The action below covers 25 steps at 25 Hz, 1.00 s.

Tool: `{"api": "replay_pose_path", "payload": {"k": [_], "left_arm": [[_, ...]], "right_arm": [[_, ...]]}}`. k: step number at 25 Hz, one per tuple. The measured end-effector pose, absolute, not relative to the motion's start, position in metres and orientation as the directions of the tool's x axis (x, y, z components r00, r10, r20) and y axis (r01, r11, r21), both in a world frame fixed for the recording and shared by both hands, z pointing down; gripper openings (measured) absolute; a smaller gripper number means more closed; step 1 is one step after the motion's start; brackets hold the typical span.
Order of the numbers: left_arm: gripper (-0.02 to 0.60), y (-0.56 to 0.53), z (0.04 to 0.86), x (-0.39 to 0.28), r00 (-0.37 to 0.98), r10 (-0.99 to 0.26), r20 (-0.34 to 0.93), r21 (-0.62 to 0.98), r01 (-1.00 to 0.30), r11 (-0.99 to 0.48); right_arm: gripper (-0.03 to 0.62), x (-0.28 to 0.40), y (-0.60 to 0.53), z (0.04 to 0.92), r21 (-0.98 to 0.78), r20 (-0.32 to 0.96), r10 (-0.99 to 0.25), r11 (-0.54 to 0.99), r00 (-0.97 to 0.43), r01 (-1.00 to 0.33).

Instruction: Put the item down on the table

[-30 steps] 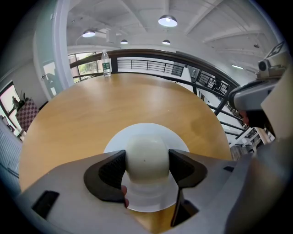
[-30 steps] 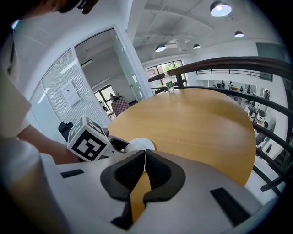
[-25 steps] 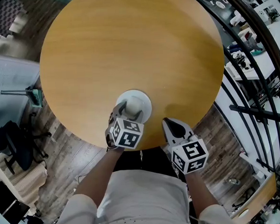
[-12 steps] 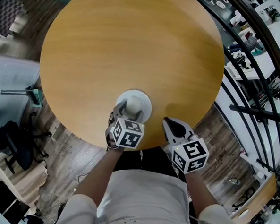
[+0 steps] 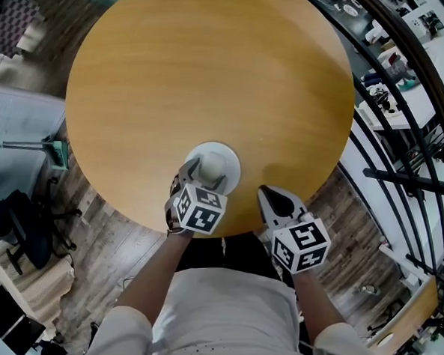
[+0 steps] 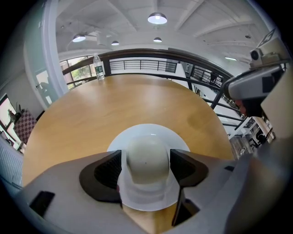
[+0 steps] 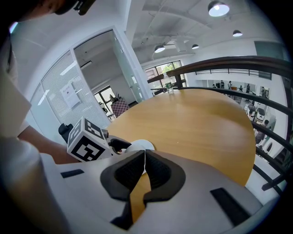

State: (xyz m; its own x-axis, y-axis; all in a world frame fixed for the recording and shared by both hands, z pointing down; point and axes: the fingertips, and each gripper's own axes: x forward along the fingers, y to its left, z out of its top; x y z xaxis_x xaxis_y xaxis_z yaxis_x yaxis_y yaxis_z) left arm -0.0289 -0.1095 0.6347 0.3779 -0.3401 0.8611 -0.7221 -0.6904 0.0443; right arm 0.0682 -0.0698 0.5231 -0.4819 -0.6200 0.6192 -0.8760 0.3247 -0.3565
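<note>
A white item, a pale dome on a round white base, rests on the round wooden table near its front edge. My left gripper has one jaw on each side of the dome, pressed against it. The right gripper hovers at the table's front edge to the right of the item, jaws shut together and empty. In the right gripper view the item's white base shows just past the left gripper's marker cube.
A dark curved railing runs close along the table's right side. A water bottle stands at the table's far edge. A black office chair sits on the wooden floor to the left.
</note>
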Motion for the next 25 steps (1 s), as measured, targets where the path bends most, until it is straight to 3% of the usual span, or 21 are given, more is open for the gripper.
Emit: {"api": "replay_pose_path", "payload": {"k": [16, 25], "left_arm": [[0.324, -0.097, 0.564, -0.063, 0.463, -0.407, 0.787, 0.118, -0.761, -0.638], [0.165, -0.072, 0.502, -0.072, 0.535, -0.466, 0.704, 0.205, -0.782, -0.589]], "right_arm": [[0.026, 0.054, -0.070, 0.489, -0.316, 0.590, -0.635, 0.386, -0.498, -0.867], [0.026, 0.054, -0.057, 0.461, -0.307, 0.554, -0.654, 0.415, -0.516, -0.856]]}}
